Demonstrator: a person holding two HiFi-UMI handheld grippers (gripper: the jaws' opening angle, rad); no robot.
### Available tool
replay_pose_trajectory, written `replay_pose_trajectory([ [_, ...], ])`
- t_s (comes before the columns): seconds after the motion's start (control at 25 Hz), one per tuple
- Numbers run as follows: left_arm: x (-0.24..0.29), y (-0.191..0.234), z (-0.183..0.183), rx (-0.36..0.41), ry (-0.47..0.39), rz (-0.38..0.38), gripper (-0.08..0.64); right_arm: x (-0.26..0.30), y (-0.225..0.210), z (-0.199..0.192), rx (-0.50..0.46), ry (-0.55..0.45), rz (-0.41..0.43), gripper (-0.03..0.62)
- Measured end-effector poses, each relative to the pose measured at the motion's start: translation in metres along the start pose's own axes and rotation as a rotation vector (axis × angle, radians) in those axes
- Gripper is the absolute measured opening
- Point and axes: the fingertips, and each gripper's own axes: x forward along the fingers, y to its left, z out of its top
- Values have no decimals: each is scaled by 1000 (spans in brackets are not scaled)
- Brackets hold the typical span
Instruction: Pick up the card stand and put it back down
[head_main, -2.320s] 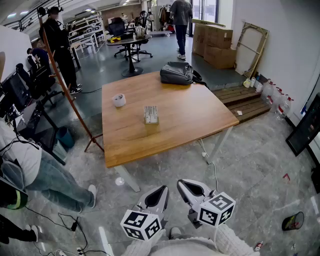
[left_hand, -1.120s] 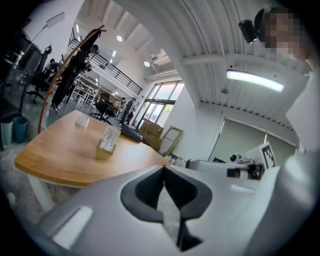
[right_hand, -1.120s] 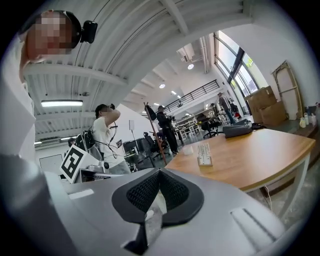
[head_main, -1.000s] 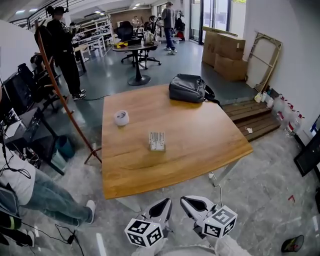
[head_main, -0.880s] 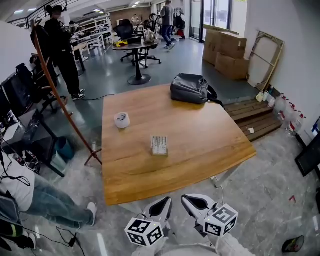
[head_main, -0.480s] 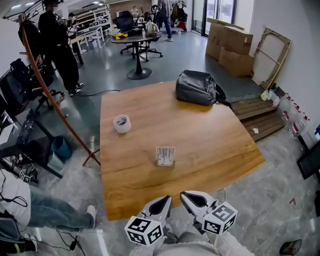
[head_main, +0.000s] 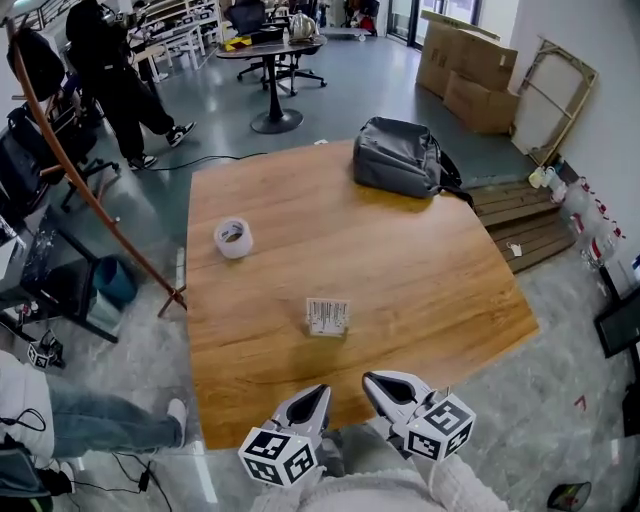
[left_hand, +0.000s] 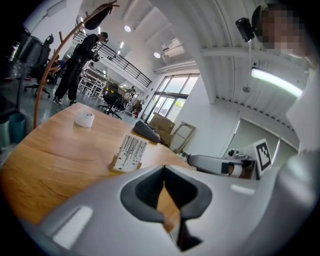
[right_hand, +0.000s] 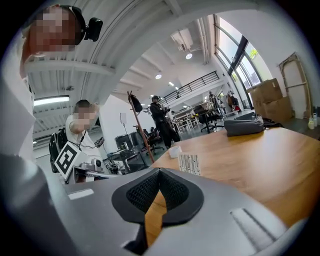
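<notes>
Small slotted pale wooden card stand (head_main: 327, 317) lies ahead, its long axis running away from the left gripper (head_main: 318, 392) and right gripper (head_main: 372, 381). Both are closed and empty, nearer it than before.

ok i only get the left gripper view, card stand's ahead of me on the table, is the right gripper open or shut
Observer: The right gripper is shut, with nothing between its jaws. Its own view shows that.
Operator: and from above where's the stand against the two grippers
Observer: In the head view the card stand lies on the table ahead of both, about in line with the gap between the left gripper and the right one. Neither touches it.
</notes>
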Motion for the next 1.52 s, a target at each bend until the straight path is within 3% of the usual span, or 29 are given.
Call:
replay_pose_trajectory([
  [0.44, 58, 26, 17, -86, -7, 110, 8, 42, -55, 18, -41, 110, 140, 0],
  [0.76, 80, 23, 18, -79, -16, 164, 8, 56, -68, 10, -47, 159, 227, 0],
  [1.0, 81, 28, 17, -82, -6, 181, 8, 62, -68, 6, -48, 168, 218, 0],
  [1.32, 90, 38, 21, -64, 39, 141, 7, 72, -74, 6, -67, 190, 193, 23],
  [1.52, 91, 47, 14, -86, 50, 132, 8, 83, -92, 6, -91, 179, 140, 41],
])
